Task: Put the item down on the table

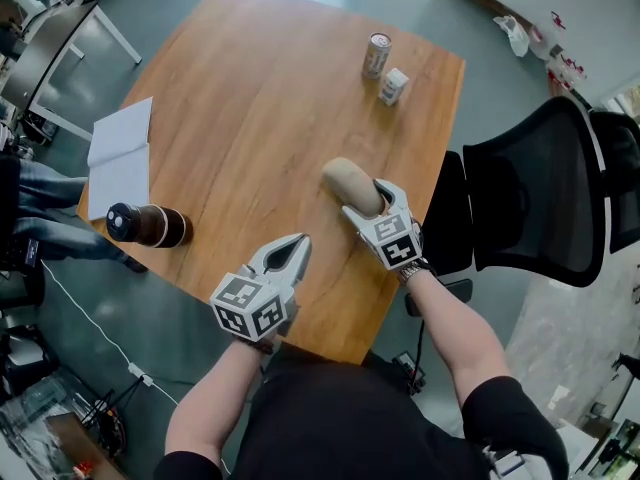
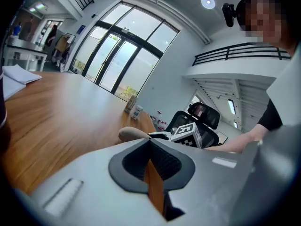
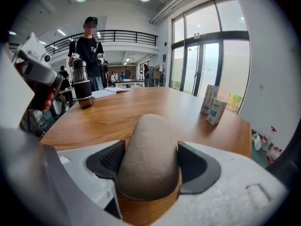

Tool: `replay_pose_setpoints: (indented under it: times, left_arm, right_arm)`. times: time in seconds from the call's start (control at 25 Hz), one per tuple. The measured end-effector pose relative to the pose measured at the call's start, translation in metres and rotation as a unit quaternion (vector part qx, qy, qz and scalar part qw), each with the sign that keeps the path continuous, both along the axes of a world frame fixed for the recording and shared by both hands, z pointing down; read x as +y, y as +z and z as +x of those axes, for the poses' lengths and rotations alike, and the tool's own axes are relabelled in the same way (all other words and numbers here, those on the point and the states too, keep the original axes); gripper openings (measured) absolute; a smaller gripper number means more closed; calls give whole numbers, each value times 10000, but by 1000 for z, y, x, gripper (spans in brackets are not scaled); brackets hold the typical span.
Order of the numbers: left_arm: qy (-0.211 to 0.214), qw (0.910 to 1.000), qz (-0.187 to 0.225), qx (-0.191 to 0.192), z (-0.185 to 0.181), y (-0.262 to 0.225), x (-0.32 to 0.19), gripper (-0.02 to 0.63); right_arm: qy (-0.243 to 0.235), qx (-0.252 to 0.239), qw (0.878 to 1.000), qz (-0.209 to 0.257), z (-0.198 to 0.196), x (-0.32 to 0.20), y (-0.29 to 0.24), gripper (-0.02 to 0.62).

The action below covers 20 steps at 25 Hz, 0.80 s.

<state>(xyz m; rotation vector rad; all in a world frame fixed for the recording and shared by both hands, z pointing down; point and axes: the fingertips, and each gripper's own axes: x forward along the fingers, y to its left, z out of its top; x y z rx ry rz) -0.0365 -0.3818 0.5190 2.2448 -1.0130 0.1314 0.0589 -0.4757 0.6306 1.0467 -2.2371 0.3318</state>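
We note right gripper (image 1: 367, 200) clamped on near end of tan roll (image 1: 348, 181), jaws spread wide by its girth. Roll's long axis runs straight out from jaws, away from us, low over table (image 1: 250, 98); contact we cannot confirm. Left gripper (image 1: 298, 244) pinched together, empty, just beside. Short straight lowering looks enough.

Near end of the tan roll (image 1: 352, 186) disappears inside the right tool (image 1: 368, 208), can't tell how far in. Print on the carton (image 1: 393, 86) and the can (image 1: 376, 55) is too tiny to read. The dark bottle (image 2: 2, 126) gets chopped by the left gripper view's edge.
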Motion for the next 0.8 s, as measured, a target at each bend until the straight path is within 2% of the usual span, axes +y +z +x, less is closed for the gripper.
replay_pose_setpoints:
  times: [0.52, 0.8]
  left_arm:
    - [45, 9999, -129, -26, 1, 9, 5, 9]
    - [-10, 9999, -95, -47, 1, 8, 7, 9]
  right_arm:
    - [-16, 190, 9998, -63, 5, 6, 25, 347]
    - [25, 11, 9998, 183, 5, 11, 4, 354]
